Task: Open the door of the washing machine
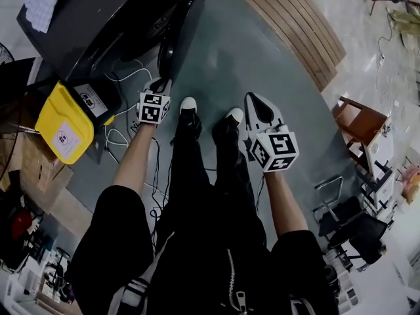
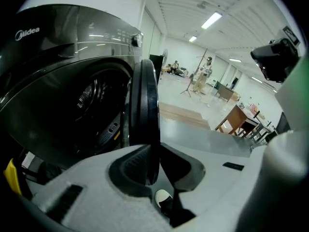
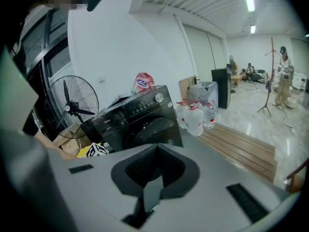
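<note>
**Reader:** Where is the washing machine, and how does its door stand?

**Legend:** The dark machine stands at the left edge of the grey floor covering. The head view cuts off its top and back. The door is swung out from the front and is seen edge-on in the left gripper view. The drum behind it is mostly in shadow, with only a patch of perforated wall showing.

**Reader:** What has hold of it?

**Legend:** The left gripper has its jaws about half closed on the door's rim, which fills the gap between the pads. The rim's lower part is hidden behind the gripper's own body (a white shoe shows through the opening below). In the head view the tips merge with the dark door, so contact cannot be read there.

**Reader:** And the other tool?

**Legend:** The right gripper is well apart from the machine, with its jaw tips together and nothing between them. In its view the door is hard to tell from the black front.

**Reader:** And the surroundings?

**Legend:** A yellow container lies just beside the machine's near corner, with cables near it. A wooden platform borders the covering's right edge, and water bottles stand at its far end. The base of the fan is hidden.
</note>
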Demonstrator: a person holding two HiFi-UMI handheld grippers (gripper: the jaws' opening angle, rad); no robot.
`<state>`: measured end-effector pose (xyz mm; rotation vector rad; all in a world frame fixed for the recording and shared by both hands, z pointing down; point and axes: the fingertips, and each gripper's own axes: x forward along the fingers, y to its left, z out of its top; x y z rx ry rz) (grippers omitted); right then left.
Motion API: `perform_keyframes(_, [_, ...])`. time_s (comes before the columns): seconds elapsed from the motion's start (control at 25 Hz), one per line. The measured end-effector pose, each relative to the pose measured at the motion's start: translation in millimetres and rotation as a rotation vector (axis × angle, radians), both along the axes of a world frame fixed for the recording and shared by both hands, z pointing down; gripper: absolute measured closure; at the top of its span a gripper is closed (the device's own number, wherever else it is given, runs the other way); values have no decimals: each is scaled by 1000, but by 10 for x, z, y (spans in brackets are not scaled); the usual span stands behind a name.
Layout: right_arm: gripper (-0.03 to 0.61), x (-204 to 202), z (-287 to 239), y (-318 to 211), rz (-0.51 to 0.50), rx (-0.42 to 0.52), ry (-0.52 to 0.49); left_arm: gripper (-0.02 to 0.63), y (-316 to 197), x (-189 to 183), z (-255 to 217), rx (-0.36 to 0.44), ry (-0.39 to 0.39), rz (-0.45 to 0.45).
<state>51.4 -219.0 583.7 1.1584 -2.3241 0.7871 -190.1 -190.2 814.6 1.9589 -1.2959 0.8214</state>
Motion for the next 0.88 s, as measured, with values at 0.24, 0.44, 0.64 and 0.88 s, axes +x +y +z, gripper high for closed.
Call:
perform_keyframes(0.24, [575,475,44,35,50,-4,-8,549,44,637,4,-14,58,-35])
perform_keyframes(0.44, [575,938,74,53,107,-6,-17,548,21,1101,7,-14,72,-100])
perform_keyframes(0.64, [574,1425,137,69,168,-13,-24,548,-85,1590,13,-15,97,-152])
perform_keyframes(0.88, [575,2049,186,103,231,-20,-23,549,-266,2247,16,-19,126,-156])
